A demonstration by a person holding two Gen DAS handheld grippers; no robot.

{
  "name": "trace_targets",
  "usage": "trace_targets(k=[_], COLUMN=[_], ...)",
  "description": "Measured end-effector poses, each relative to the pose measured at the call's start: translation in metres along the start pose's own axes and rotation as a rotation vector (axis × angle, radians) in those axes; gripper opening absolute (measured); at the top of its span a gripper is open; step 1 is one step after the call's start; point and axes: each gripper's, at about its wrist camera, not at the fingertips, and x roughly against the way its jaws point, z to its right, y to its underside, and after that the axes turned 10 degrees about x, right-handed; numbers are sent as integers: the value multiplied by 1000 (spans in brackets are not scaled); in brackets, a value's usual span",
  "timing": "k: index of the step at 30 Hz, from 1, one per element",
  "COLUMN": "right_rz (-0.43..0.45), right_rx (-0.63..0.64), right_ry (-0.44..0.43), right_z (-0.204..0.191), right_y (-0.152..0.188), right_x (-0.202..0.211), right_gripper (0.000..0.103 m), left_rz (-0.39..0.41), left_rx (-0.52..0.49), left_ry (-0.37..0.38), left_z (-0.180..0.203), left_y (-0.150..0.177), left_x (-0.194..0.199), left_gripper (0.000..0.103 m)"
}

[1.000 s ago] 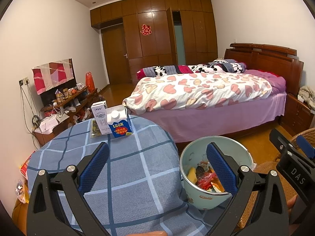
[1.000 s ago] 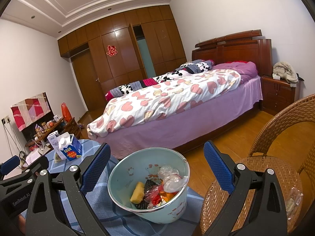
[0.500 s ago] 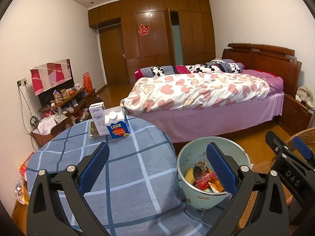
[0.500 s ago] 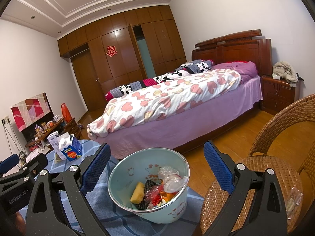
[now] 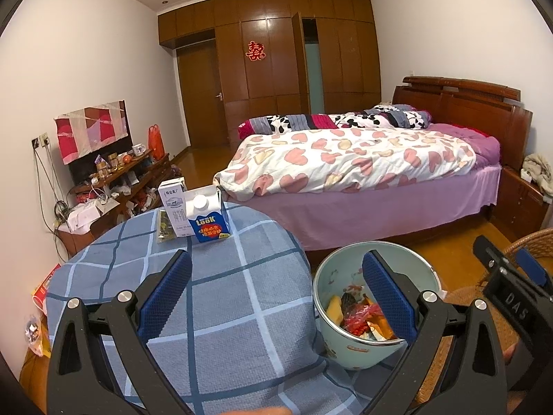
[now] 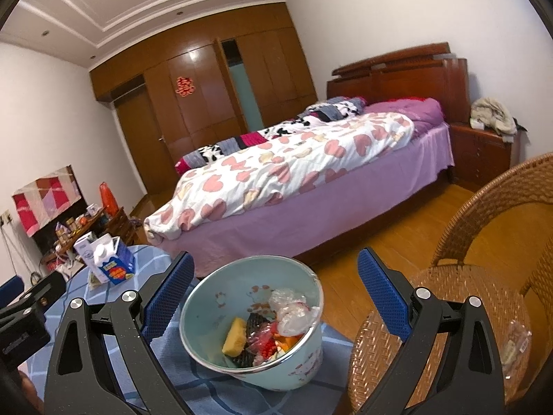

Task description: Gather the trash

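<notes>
A pale green bin (image 5: 323, 276) (image 6: 202, 311) stands at the right edge of the round table (image 5: 221, 297), holding wrappers, crumpled plastic (image 6: 290, 311) and a yellow chunk (image 6: 235, 340). At the far side of the table stand a blue LOOK carton (image 5: 208, 221) (image 6: 115, 266) and a white milk carton (image 5: 174, 207) (image 6: 83, 246), with a flat dark wrapper (image 5: 162, 228) beside them. My left gripper (image 5: 276, 288) hovers open over the tablecloth, nothing between its fingers. My right gripper (image 6: 276, 292) is open above the bin, holding nothing.
A wicker chair (image 6: 484, 214) stands right of the table, with a clear wrapper (image 6: 515, 342) on its seat. A bed (image 5: 345, 159) with a heart-print quilt lies beyond. A cluttered low shelf (image 5: 114, 180) runs along the left wall.
The right wrist view has rolled, so the room now leans to one side; the bin stays under the right gripper. The left gripper has only swayed slightly. Both stay open.
</notes>
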Motion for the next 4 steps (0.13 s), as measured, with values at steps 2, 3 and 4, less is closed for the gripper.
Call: trace_targets(k=[2, 3, 4], right_rz=[-5, -8, -12], right_rx=[-2, -3, -6], right_ry=[15, 24, 33], right_z=[4, 6, 9], right_y=[1, 1, 1], right_x=[-3, -4, -6], right_gripper=[94, 94, 94], left_rz=[-3, -4, -5], left_rx=[0, 3, 5], left_ry=[3, 6, 9], left_z=[-1, -2, -2], left_y=[0, -1, -1], left_x=[1, 0, 0], left_gripper=[97, 97, 97])
